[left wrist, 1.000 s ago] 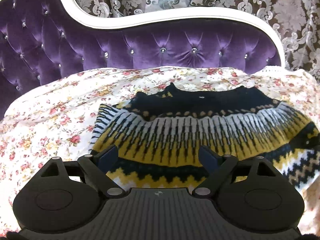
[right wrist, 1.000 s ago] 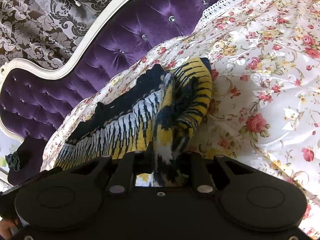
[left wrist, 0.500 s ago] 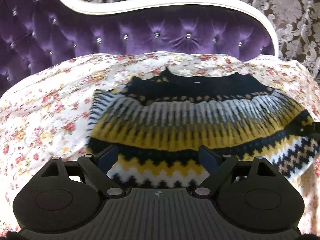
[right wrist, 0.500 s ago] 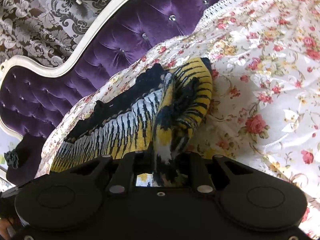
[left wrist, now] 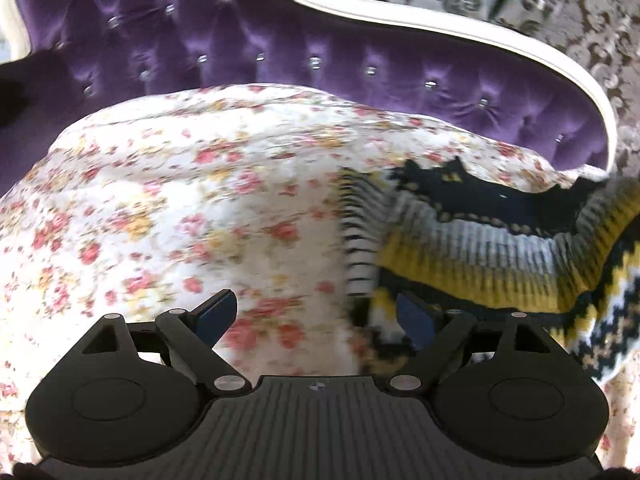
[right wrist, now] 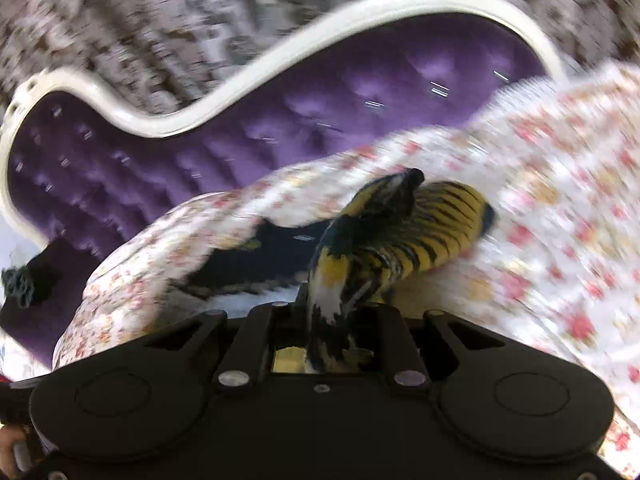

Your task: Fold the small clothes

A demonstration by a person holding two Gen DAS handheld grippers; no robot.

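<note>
Left tool [left wrist: 314,316] wide open, nothing gripped: bare floral bedspread [left wrist: 180,208] between its blue pads [left wrist: 214,314], with the left edge of the knitted sweater in black, yellow, white and grey stripes [left wrist: 472,252] just at the right-hand pad. Sweater lies on the bed at the right of this view, dark neckline toward the purple tufted headboard with white frame [left wrist: 280,40], its right part lifted off the bedspread. Right tool not visible here. Right wrist view shows what's lifting it: right tool [right wrist: 326,320] nearly closed, pinching a bunched fold of the sweater [right wrist: 400,240], fabric running up from the jaws and hanging clear of the bedspread [right wrist: 560,200]. Headboard [right wrist: 280,140] and patterned brown curtain [right wrist: 160,20] behind, heavily blurred. Left tool not visible in this view.
</note>
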